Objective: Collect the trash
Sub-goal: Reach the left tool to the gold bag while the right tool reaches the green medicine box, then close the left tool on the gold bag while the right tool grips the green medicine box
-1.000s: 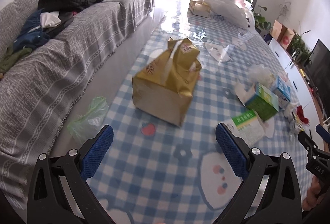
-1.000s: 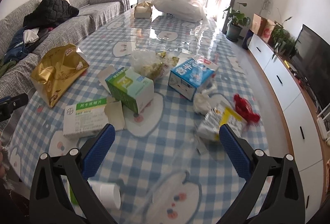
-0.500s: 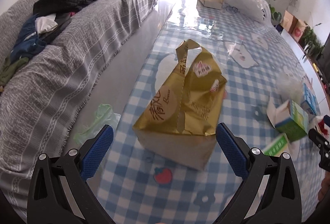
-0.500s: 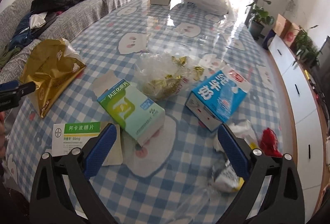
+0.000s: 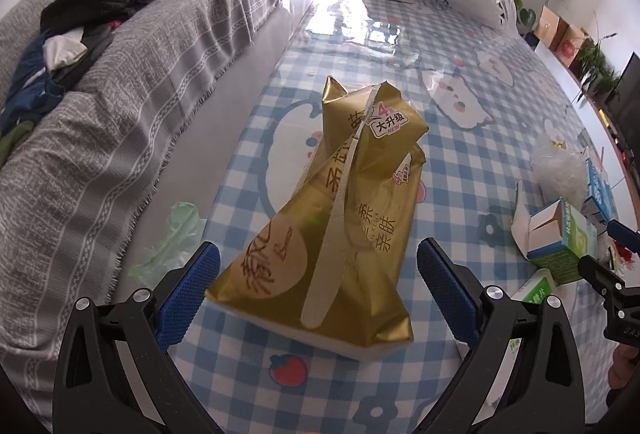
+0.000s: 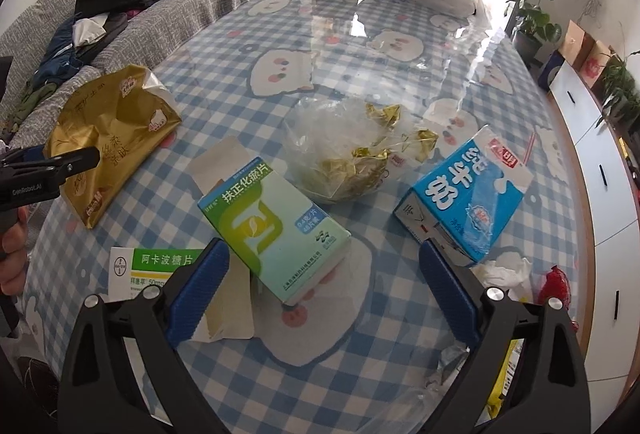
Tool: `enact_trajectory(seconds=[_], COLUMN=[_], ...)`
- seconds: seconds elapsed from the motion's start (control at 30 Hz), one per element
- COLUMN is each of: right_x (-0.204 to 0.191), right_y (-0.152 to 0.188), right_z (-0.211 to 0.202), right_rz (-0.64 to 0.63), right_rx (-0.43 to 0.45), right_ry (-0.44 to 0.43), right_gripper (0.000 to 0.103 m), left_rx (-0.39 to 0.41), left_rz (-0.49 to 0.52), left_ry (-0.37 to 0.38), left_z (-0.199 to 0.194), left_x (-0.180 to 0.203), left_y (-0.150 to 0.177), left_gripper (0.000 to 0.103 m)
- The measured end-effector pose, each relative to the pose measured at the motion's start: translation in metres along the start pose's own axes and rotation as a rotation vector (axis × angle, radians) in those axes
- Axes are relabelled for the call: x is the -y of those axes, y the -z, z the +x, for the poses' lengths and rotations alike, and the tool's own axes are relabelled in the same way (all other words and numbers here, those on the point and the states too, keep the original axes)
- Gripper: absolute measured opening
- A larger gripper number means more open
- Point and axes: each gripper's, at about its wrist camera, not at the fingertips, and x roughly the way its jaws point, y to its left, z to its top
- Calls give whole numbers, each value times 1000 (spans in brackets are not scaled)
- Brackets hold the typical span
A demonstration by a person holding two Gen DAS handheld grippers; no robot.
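We are closing the wide right gripper [image 6: 324, 290] around the green box [image 6: 276, 230] – pads not touching; left gripper [image 5: 318, 288] gaping over the gold pack [image 5: 340, 210] by the table's [image 5: 460, 122] sofa-side edge – a nudge risks tipping it off.

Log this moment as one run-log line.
left gripper: open, straddling crumpled gold foil tissue pack | right gripper: jaws closing, unpressed, over green-and-white medicine box | nothing held

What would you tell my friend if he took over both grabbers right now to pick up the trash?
Left gripper: open, empty, lined up on the gold tissue pack.
Right gripper: jaws wide but closing, pads not pressing anything; the green medicine box lies just ahead of them.
Also on the table: blue milk carton, clear bag of gold wrappers, white-green box, crumpled tissue.
Done: nothing picked up.
Left: everything.
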Motion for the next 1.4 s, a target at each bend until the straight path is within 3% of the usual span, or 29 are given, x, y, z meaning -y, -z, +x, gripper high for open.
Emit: enact_trajectory(seconds=[0.23,0.53,0.77,1.1,1.4], right_x=[-4,-15,-17,-14,-12], right_y=[1,3,10,13,20], right_z=[11,22,27,26,25], right_rz=[-20,-41,-52,-36,-21], right_rx=[-19,-45,-58,-47,-33], right_ry=[-21,-44,-44,-53,-66], right_gripper=[87,66,54,43,33], left_rx=[-19,-11,-26,-35,-26], left_rz=[8,24,36,38,53], left_ry=[-2,-14,-6,24,30], left_z=[9,9,9,9,7], left_x=[0,4,8,13,16], left_y=[-3,2,6,11,15], left_gripper=[83,71,44,23,17])
